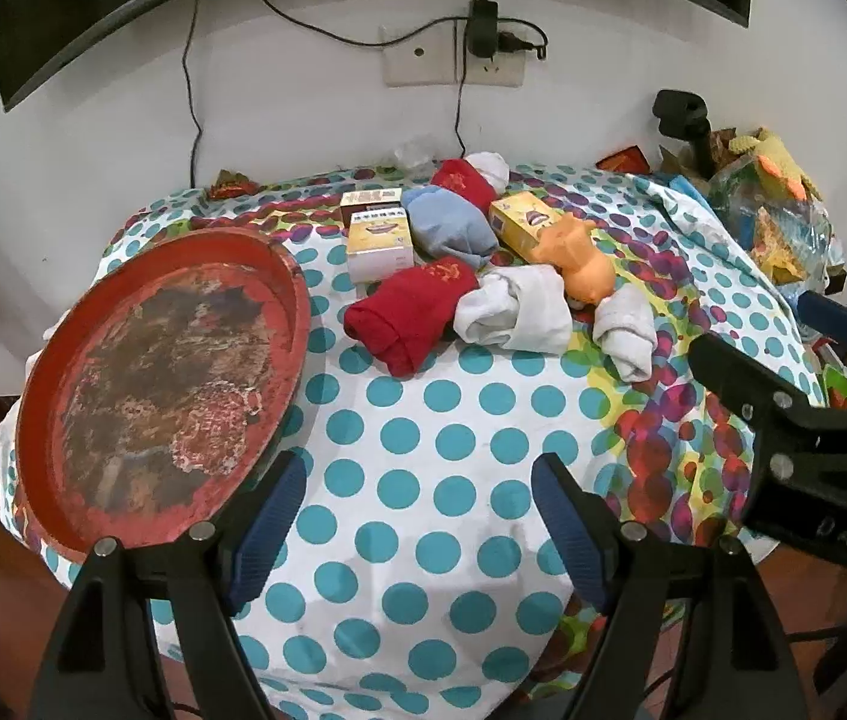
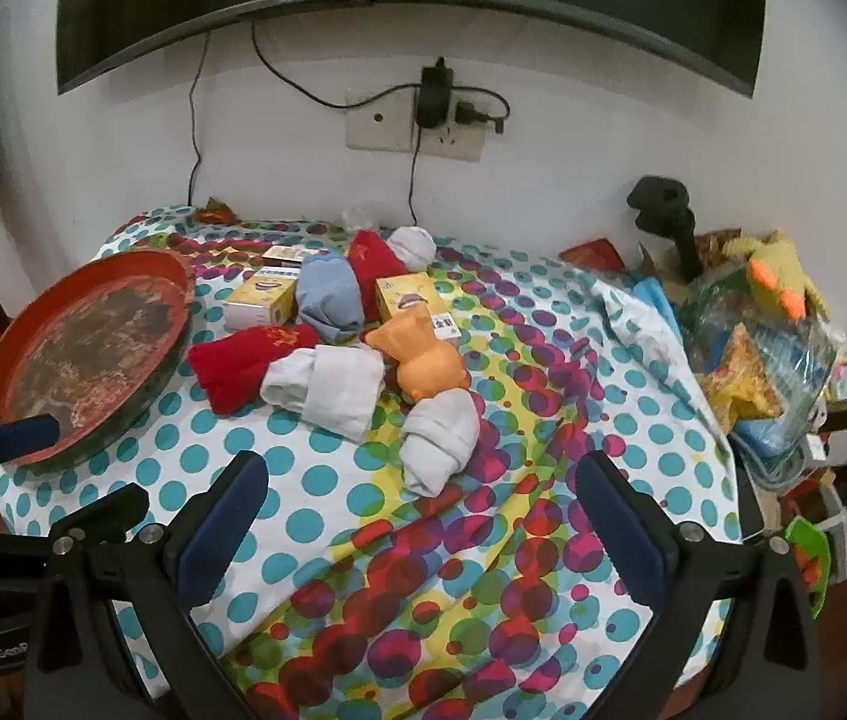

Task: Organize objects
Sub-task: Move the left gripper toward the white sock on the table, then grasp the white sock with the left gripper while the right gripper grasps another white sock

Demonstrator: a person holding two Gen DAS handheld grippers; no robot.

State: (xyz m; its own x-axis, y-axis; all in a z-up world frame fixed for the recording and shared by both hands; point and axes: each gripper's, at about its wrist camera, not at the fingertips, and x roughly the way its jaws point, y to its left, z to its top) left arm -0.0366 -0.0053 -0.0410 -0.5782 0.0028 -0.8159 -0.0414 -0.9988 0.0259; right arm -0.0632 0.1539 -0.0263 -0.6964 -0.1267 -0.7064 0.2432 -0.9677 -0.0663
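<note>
While both grippers hover over the near tabletop with jaws spread and empty, left gripper by the tray, right gripper short of the pile, nothing looks sorted yet. Tray bare; red sock, white socks, blue sock, boxes and orange toy all sit heaped mid-table, well apart from both grippers. Box print's unreadable, and the clutter at the right edge is hard to make out.

Open right tongs, rolled socks, red tray
</note>
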